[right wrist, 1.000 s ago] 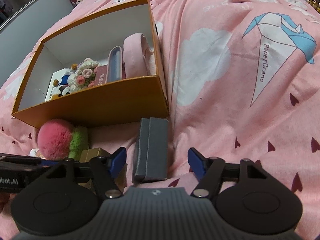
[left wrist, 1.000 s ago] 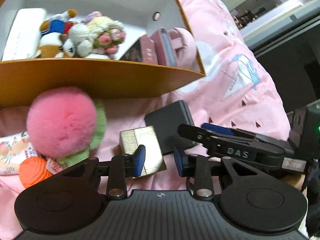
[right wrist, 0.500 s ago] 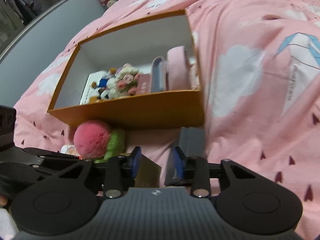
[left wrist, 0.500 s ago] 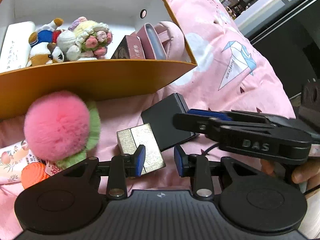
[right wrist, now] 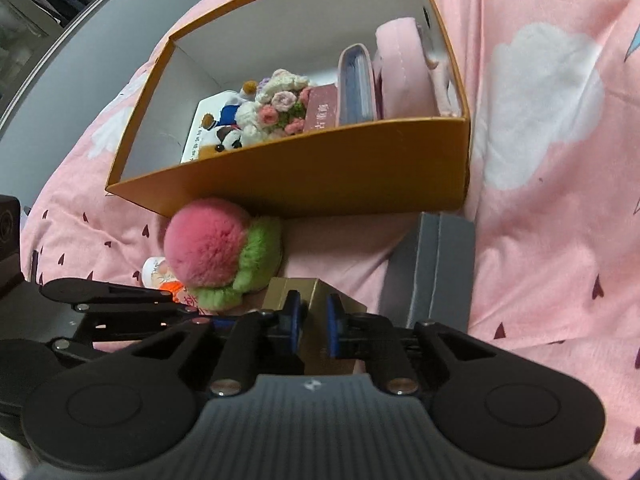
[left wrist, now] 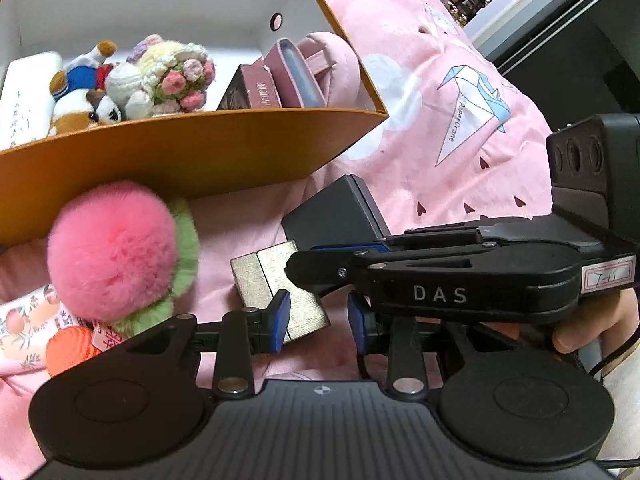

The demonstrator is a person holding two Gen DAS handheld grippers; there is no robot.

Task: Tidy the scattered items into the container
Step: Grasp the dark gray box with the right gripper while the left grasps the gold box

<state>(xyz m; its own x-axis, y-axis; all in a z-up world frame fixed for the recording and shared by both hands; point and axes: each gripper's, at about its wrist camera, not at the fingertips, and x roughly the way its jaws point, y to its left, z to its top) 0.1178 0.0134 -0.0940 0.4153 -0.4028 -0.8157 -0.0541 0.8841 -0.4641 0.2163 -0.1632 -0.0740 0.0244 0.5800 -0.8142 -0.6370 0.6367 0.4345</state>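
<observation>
Underneath everything lies a bed covered by a pink quilt printed with white clouds and small dark hearts. An orange box with white inner walls sits on it at 12 o'clock from both cameras, already holding a crocheted flower doll, a small plush dog, a white case, a maroon booklet and a pink pouch.

Just outside the box's near wall, a fluffy pink pompom with a green fringe rests at 10 o'clock in the left wrist view, with an orange ball and a floral packet tucked beside it at 9 o'clock. A dark grey flat box lies on the quilt at 2 o'clock of the right wrist view, close to the orange box's corner.

A small gold box sits between the pompom and the grey box. The right gripper has its fingers narrowed onto the gold box's near corner, the blue pads pressing either side of it. The left gripper hovers low beside the same box with its fingers partly open, holding nothing; the left pad sits just in front of the gold box's edge.
</observation>
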